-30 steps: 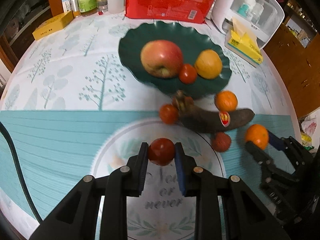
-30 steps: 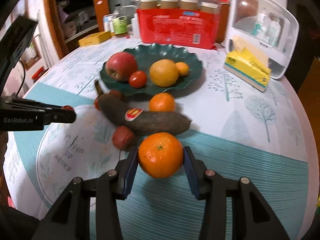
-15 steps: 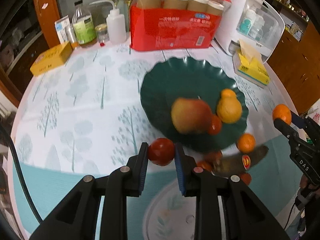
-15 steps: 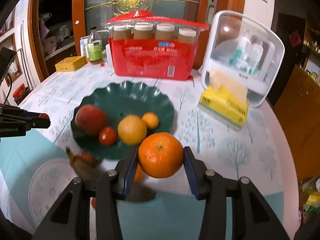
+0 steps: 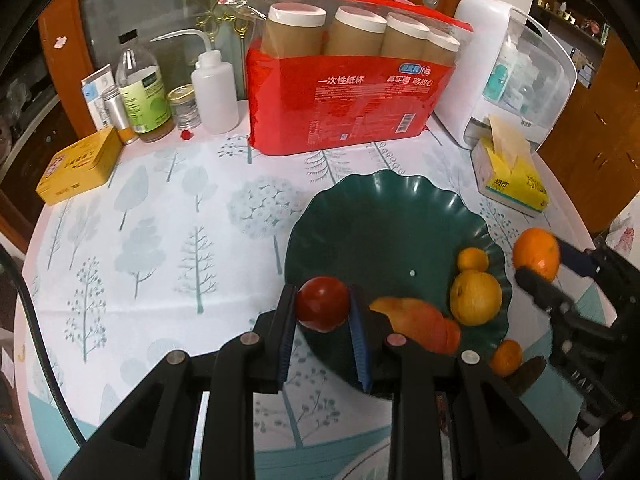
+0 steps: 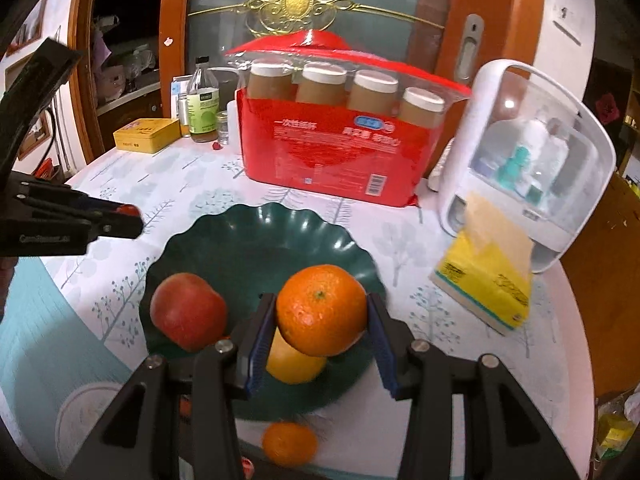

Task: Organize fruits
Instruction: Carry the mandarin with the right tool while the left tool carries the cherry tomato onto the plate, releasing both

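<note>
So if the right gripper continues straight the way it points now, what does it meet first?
Most likely the green plate: the right gripper, shut on the orange, points down at the plate's middle, close above the yellow fruit. Depth is unclear, so that fruit could come first.

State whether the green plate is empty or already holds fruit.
Holds fruit: the green plate carries an apple and a yellow citrus.

red cup pack, yellow tin — tissues

The left gripper clamps a red tomato over the green plate's near rim (apple blurred beside it); the right gripper grips an orange near the bench's right edge.
</note>
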